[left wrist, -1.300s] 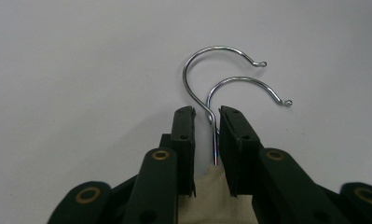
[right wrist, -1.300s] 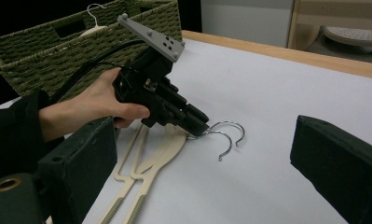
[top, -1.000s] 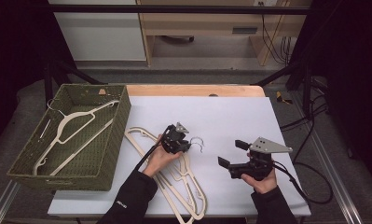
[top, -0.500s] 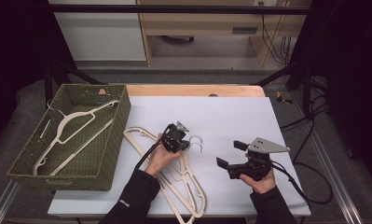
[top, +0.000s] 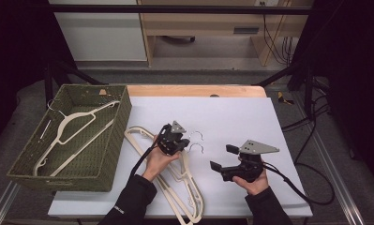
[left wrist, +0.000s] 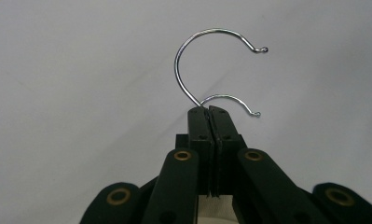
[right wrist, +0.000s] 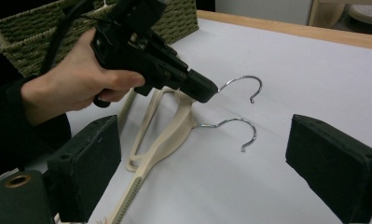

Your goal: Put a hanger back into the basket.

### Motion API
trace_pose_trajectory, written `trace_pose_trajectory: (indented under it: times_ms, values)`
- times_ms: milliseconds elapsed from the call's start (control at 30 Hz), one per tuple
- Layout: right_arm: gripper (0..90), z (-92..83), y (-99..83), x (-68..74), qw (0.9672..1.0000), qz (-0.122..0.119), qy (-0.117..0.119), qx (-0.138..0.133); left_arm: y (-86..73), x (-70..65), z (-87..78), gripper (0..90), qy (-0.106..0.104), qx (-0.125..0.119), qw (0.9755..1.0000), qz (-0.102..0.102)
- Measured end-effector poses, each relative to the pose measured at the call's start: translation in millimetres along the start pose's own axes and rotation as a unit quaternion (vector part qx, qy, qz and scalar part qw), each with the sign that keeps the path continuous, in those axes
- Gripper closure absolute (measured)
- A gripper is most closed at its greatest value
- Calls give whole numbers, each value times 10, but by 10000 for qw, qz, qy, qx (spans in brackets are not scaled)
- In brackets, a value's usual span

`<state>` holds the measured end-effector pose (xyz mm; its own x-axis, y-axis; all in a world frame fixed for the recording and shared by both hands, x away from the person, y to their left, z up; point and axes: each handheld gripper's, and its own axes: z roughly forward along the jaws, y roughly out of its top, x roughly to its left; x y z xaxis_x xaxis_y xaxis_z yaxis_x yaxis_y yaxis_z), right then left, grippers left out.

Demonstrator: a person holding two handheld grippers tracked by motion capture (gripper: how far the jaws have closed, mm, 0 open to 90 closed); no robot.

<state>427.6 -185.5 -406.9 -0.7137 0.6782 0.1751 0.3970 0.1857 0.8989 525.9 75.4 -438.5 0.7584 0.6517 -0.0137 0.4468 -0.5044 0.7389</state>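
Observation:
Two cream plastic hangers (top: 187,190) lie stacked on the white table (top: 231,117). My left gripper (top: 182,140) is shut on the metal hook (left wrist: 207,51) of the upper hanger, pinching the wire just above its neck. In the right gripper view that hanger's neck (right wrist: 186,109) is tilted up off the table, while the lower hanger's hook (right wrist: 239,128) rests flat. My right gripper (top: 223,158) hovers to the right of the hooks with nothing in it. Its pads (right wrist: 88,163) stand wide apart, and it faces the left gripper (right wrist: 204,93).
A green woven basket (top: 112,136) stands at the table's left and holds a white hanger (top: 72,126). A wooden strip (top: 194,90) runs along the table's far edge. Cables trail from both grippers, the right one looping off toward the table's right edge (top: 311,197).
My left gripper has risen slightly with the hook pinched in it, tipping the upper hanger's neck off the table. The right gripper has hardly moved.

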Motion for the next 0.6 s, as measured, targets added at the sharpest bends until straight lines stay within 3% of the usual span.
trace_pose_trajectory:
  times_ms: [167, 267, 467, 600]
  values:
    - [114, 132, -16, 74, 9999, -27, 110, 112, -3, -84, -180, 888, 78, -196, 9997, 110]
    - [139, 237, -21, 137, 9994, 34, 313, 169, -11, -104, -292, 888, 89, -322, 9994, 112]
    - [158, 348, -7, 209, 9989, -18, 373, 277, -13, -130, -433, 888, 155, -426, 9988, 171]
    - [191, 451, 21, 257, 9982, 135, 505, 284, -15, -162, -516, 888, 191, -496, 9983, 223]
